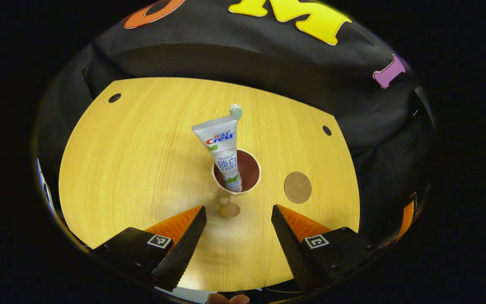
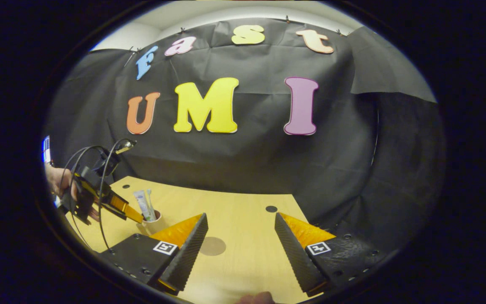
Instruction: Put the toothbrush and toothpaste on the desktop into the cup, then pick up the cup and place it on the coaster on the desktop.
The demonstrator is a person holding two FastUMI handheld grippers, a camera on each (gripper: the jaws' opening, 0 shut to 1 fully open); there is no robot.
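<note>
Bright overhead light, sharp focus, strong fisheye edge distortion.

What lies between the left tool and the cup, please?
Only bare desktop: in the left gripper view, the open left tool faces the cup with nothing between them.

Bare desktop (image 1: 141,169) rings the cup (image 1: 238,171); coaster (image 1: 298,187) lies unobstructed beside it.

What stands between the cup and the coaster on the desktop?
Nothing visible. In the left gripper view the cup, holding the toothpaste, stands beside the coaster, with bare desktop between them.
</note>
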